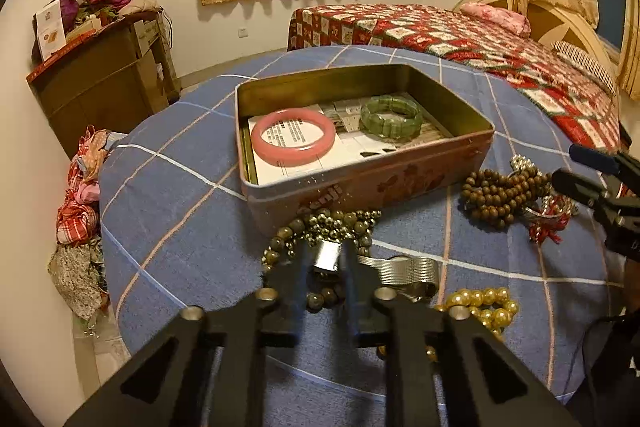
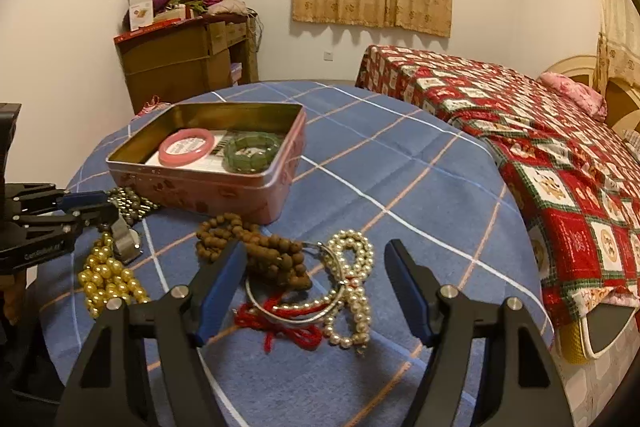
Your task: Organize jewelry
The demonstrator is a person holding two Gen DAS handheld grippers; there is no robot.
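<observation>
An open pink tin (image 1: 360, 187) (image 2: 208, 187) on the blue checked table holds a pink bangle (image 1: 294, 137) (image 2: 186, 145) and a green bracelet (image 1: 391, 115) (image 2: 252, 151). My left gripper (image 1: 326, 263) (image 2: 108, 215) is shut on a silver metal watch band (image 1: 400, 269) (image 2: 126, 239), beside dark olive and small metallic beads (image 1: 340, 223). Gold pearls (image 1: 486, 307) (image 2: 106, 281) lie by it. My right gripper (image 2: 316, 267) is open over brown wooden beads (image 2: 264, 251) (image 1: 502, 193), a silver hoop with red cord (image 2: 292, 315) and white pearls (image 2: 354, 287).
The round table's cloth (image 2: 400, 187) drops off at the edges. A bed with a red quilt (image 2: 540, 147) stands to the right. A brown cabinet (image 2: 180, 63) piled with boxes stands at the back left. Heaped cloths (image 1: 80, 207) lie on the floor left of the table.
</observation>
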